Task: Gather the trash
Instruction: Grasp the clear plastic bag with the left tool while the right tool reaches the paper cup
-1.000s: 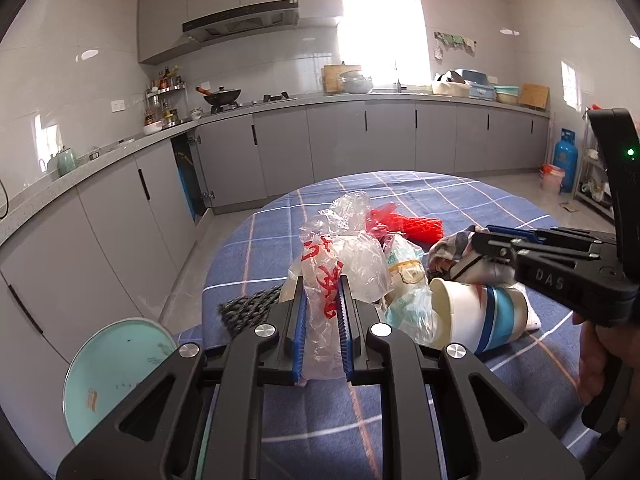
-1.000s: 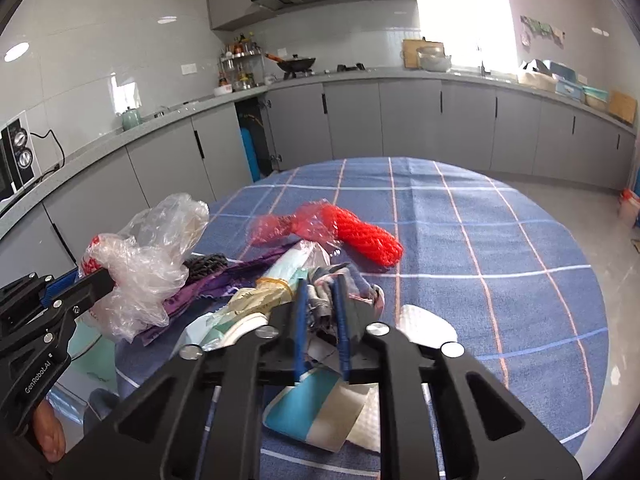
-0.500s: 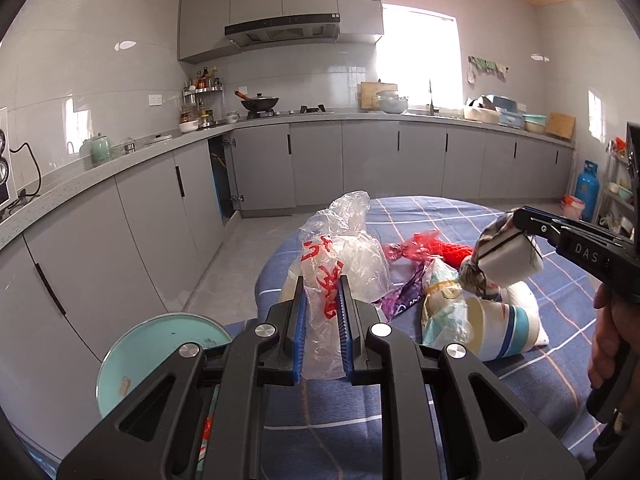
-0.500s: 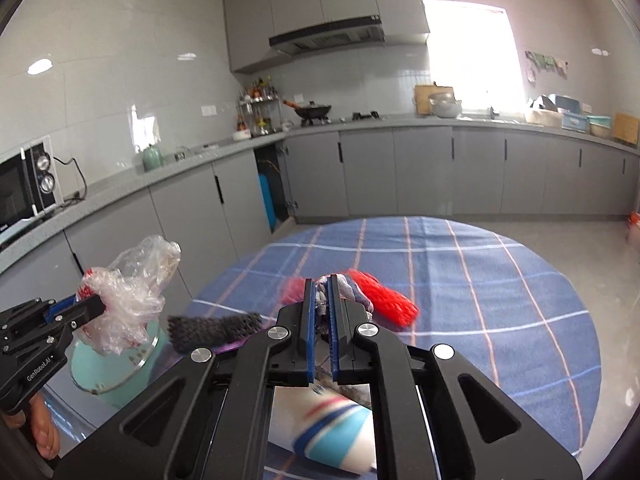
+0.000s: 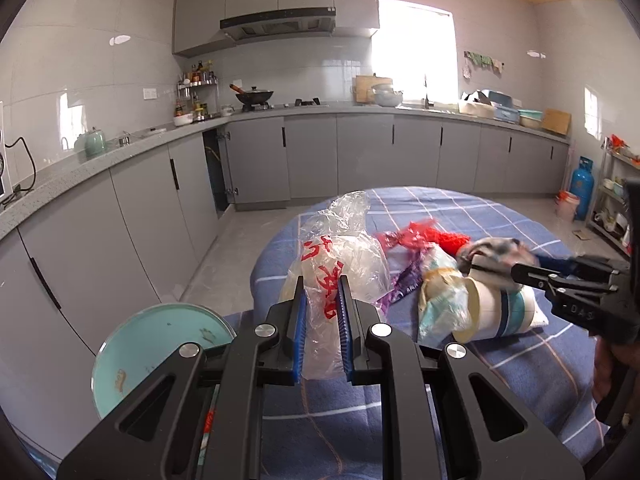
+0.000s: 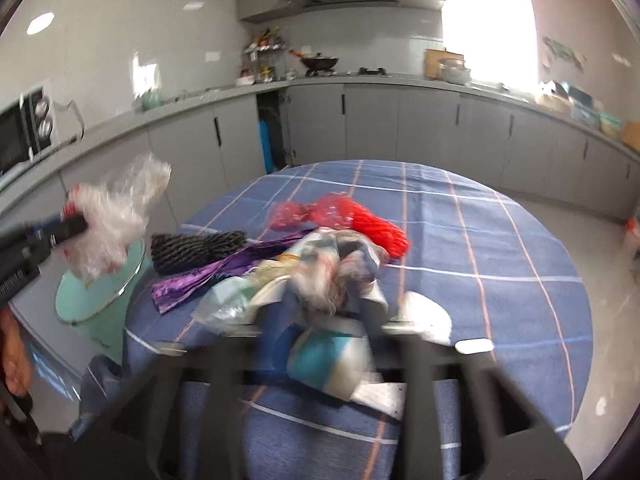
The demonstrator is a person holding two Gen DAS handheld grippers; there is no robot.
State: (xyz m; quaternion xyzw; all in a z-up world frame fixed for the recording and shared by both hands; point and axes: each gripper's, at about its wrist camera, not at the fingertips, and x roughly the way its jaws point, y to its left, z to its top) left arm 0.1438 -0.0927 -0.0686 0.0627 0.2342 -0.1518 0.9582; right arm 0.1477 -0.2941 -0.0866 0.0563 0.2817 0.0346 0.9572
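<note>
My left gripper [image 5: 322, 320] is shut on a clear plastic bag with red print [image 5: 340, 256], held up left of the table; it also shows in the right wrist view [image 6: 112, 220]. My right gripper [image 6: 324, 308] is blurred and shut on a crumpled patterned wrapper [image 6: 340, 264], seen from the left wrist view [image 5: 494, 254]. Below it a blue-striped paper cup [image 5: 500, 312] lies on its side. A red net bag [image 6: 376, 232], a purple wrapper [image 6: 208, 280] and a dark knitted piece [image 6: 196, 246] lie on the blue checked tablecloth [image 6: 500, 248]. A teal bin [image 5: 160, 344] stands below the table's left edge.
Grey kitchen cabinets and a counter [image 5: 360, 152] run round the room behind the table. A blue gas cylinder [image 5: 581, 186] and a shelf stand at far right. Bare floor [image 5: 248, 248] lies between table and cabinets.
My right gripper lifted the patterned wrapper off the pile, then dipped forward, blurring its view. My left gripper kept hold of the plastic bag and drew back from the table, toward the bin.
</note>
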